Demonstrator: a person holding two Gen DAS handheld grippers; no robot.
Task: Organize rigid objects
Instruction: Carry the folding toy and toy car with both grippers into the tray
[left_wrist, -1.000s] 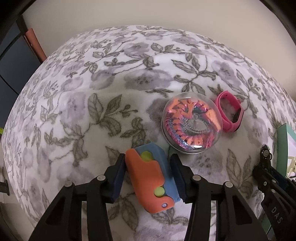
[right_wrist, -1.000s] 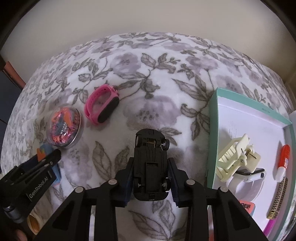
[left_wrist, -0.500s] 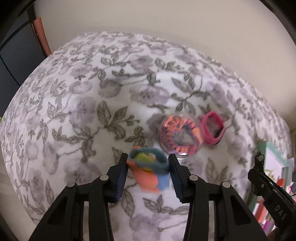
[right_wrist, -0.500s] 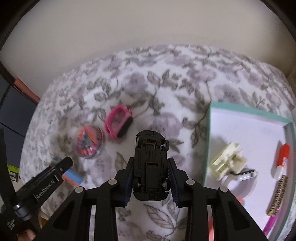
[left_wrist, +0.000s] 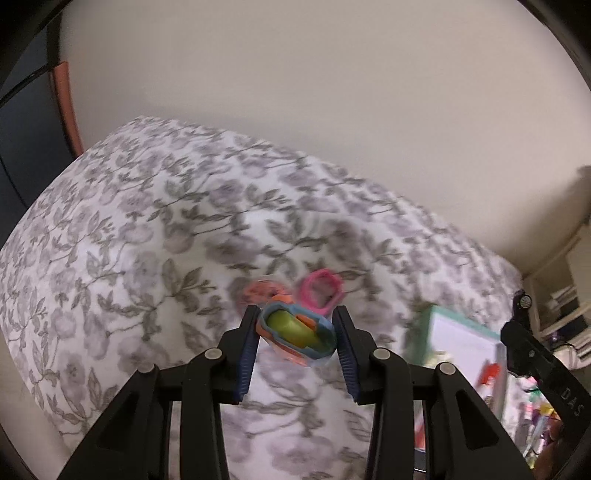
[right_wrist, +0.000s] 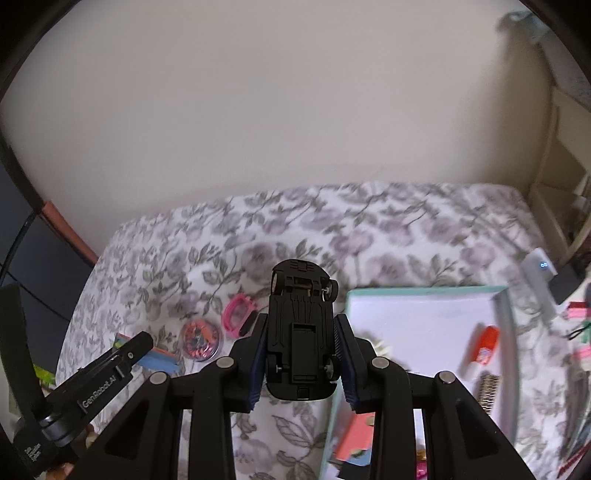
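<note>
Black toy car (right_wrist: 301, 332), stiff and light, sits pinched by its flanks in the right gripper (right_wrist: 301, 354); left gripper (left_wrist: 295, 332) clamps the orange-blue toy (left_wrist: 295, 332) above the bed (left_wrist: 110, 240).

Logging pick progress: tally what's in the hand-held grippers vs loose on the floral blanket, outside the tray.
Held in left hand-held gripper: 1, orange-and-blue plastic toy with green insert
Held in right hand-held gripper: 1, black toy car, underside up
Loose on blanket: 2, pink plastic wristband and round clear case with orange contents
Total: 4
</note>
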